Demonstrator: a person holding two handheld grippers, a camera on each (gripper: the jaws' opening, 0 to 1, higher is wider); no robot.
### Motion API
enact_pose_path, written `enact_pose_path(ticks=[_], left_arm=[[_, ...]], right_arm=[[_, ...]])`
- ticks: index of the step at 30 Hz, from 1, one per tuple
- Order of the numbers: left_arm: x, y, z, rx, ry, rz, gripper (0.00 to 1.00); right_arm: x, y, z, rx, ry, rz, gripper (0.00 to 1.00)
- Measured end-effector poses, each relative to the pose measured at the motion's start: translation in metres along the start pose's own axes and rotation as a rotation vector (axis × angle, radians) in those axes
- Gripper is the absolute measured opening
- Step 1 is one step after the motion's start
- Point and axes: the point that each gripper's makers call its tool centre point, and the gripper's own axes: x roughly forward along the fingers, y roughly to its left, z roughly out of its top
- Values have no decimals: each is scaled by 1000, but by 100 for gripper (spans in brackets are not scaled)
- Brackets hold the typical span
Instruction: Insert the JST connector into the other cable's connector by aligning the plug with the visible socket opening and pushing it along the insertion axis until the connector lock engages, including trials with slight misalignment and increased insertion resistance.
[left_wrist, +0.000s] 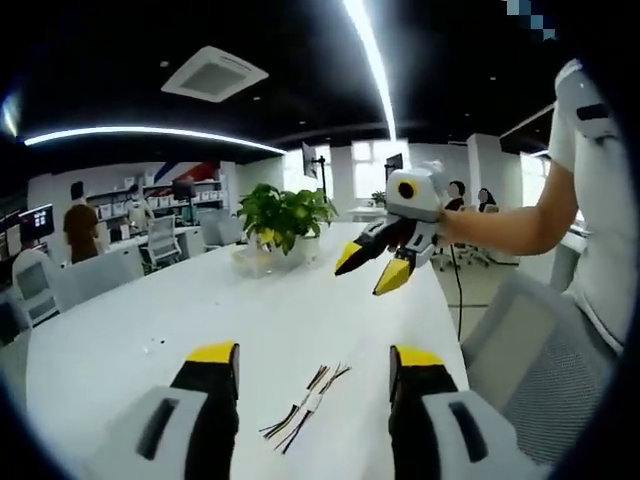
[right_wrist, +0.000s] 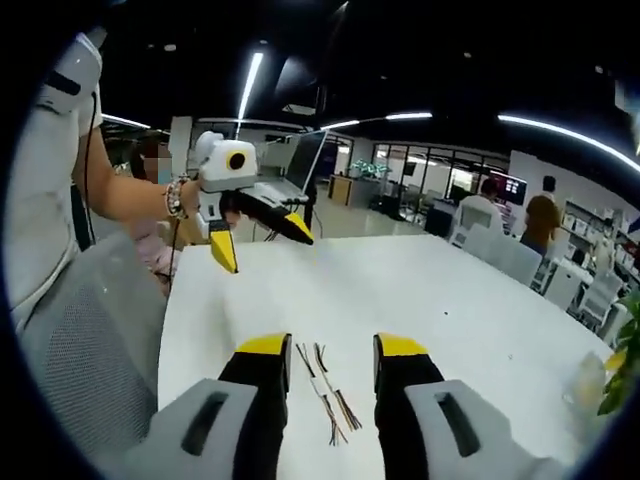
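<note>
Two short JST cables (left_wrist: 305, 405) with multicoloured wires and small white connectors lie side by side on the white table (left_wrist: 150, 330). My left gripper (left_wrist: 313, 358) hovers just short of them, open, with nothing between its yellow-tipped fingers. In the right gripper view the same cables (right_wrist: 325, 393) lie between and just beyond the open right gripper (right_wrist: 332, 347). The right gripper (left_wrist: 378, 264) also hangs above the table's far side in the left gripper view, held by a hand. Opposite, the left gripper (right_wrist: 262, 243) appears raised in the right gripper view.
A potted green plant (left_wrist: 283, 215) stands on the table beyond the cables. A grey mesh chair (left_wrist: 540, 370) sits by the table's right edge, and another chair (right_wrist: 90, 340) shows by the person. Desks, chairs and people fill the office behind.
</note>
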Motion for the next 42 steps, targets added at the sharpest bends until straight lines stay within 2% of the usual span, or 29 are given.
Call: enact_pose_path(ticks=[5, 11, 14, 18, 23, 27, 29, 31, 34, 37, 42], left_arm=[[-14, -3, 0, -49, -12, 34, 62], [-31, -9, 6, -36, -9, 72, 63], [-38, -5, 6, -1, -9, 113, 66], [-46, -5, 4, 1, 12, 141, 70], [-56, -5, 5, -19, 2, 178, 73], [-64, -6, 2, -49, 10, 215, 82], [-68, -8, 1, -37, 2, 224, 83], [-73, -6, -2, -62, 13, 254, 84], [-80, -6, -3, -83, -3, 281, 89], [-86, -8, -7, -94, -6, 313, 89], [-95, -13, -13, -136, -7, 349, 93]], right_arm=[[-11, 1, 10, 49, -54, -29, 35], [-21, 1, 19, 37, -60, -60, 38], [-24, 2, 16, 40, -47, -78, 40], [-29, 5, 14, 42, -38, -91, 42], [-36, 9, 15, 54, -39, -114, 45], [-42, 13, 15, 58, -38, -133, 48], [-46, 14, 13, 66, -37, -144, 50], [-50, 16, 10, 77, -32, -148, 51], [-58, 16, 7, 85, -33, -179, 53], [-65, 16, 4, 105, -42, -203, 55], [-73, 18, -8, 118, -19, -235, 57]])
